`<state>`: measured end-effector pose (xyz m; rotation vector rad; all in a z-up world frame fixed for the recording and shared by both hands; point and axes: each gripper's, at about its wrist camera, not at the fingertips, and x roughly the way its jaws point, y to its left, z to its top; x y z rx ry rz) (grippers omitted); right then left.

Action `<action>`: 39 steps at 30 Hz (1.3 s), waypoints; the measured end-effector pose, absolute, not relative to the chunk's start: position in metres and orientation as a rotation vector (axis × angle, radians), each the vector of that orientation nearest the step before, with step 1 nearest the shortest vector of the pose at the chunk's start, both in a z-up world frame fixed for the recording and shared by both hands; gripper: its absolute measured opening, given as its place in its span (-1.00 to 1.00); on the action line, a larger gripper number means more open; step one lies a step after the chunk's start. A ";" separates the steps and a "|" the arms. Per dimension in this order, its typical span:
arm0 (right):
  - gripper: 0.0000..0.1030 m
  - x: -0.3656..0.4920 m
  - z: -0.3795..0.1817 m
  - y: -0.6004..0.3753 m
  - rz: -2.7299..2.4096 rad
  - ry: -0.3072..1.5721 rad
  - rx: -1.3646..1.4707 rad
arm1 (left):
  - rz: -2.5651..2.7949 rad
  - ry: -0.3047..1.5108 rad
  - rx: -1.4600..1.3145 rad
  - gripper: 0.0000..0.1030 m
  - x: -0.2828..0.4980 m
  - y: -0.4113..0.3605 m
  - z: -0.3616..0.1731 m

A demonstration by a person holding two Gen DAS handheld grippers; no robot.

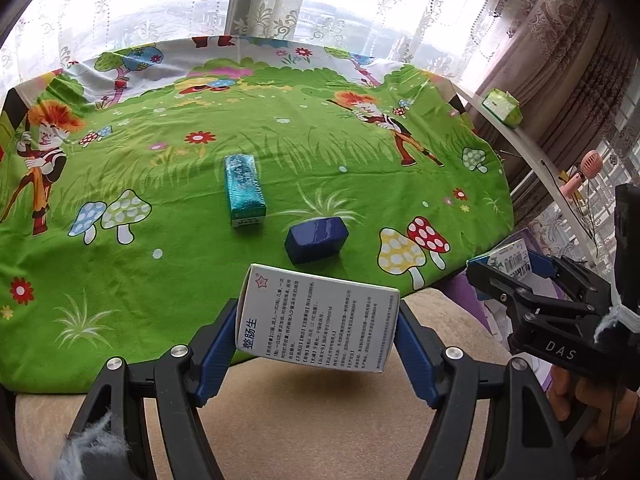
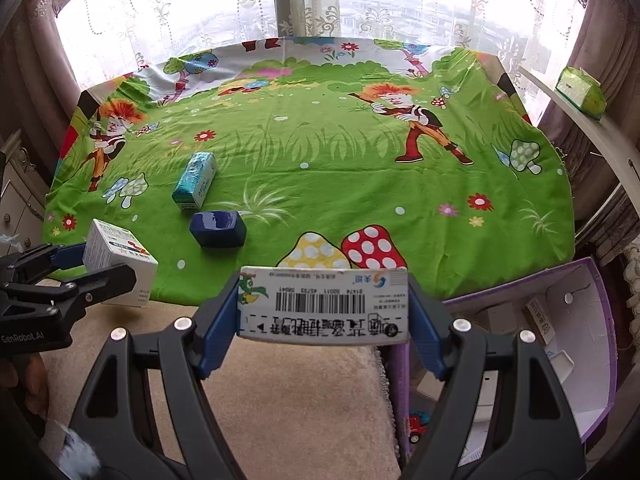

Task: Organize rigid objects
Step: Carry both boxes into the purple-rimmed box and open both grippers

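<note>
Both hands are carrying boxes. The left gripper (image 1: pixel 318 330) is pinching a white medicine box (image 1: pixel 320 320) across its width, its fingers (image 1: pixel 216 344) pressing on the two short sides, the printed face turned to the camera. The right gripper (image 2: pixel 322 308) is pinching a white barcode box (image 2: pixel 324 306) the same way, long axis running left to right between the pads.

Both boxes are hanging just off the near edge of the table (image 2: pixel 360 184), over beige carpet. On the green cloth a teal box (image 1: pixel 244 188) is lying with its long axis pointing away toward the window, and a dark blue box (image 1: pixel 316 240) is sitting just near and right of it.

The purple bin (image 2: pixel 592 320) is standing open on the floor just right of the right gripper, so that hand seems the nearer one if the bin is where the boxes are going; the left hand would have to cross rightward.
</note>
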<state>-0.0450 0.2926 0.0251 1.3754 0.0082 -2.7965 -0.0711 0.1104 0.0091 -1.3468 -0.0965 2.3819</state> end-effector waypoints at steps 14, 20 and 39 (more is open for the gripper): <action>0.52 -0.004 0.023 0.363 -2.895 -0.073 1.446 | 2.241 0.051 -1.311 0.44 -0.050 0.187 0.016; 0.52 0.009 0.026 0.403 -2.952 -0.150 1.484 | 2.165 0.092 -1.292 0.44 -0.042 0.220 0.018; 0.82 0.041 0.050 0.488 -3.163 -0.317 1.458 | 1.867 0.252 -1.124 0.63 0.004 0.322 0.025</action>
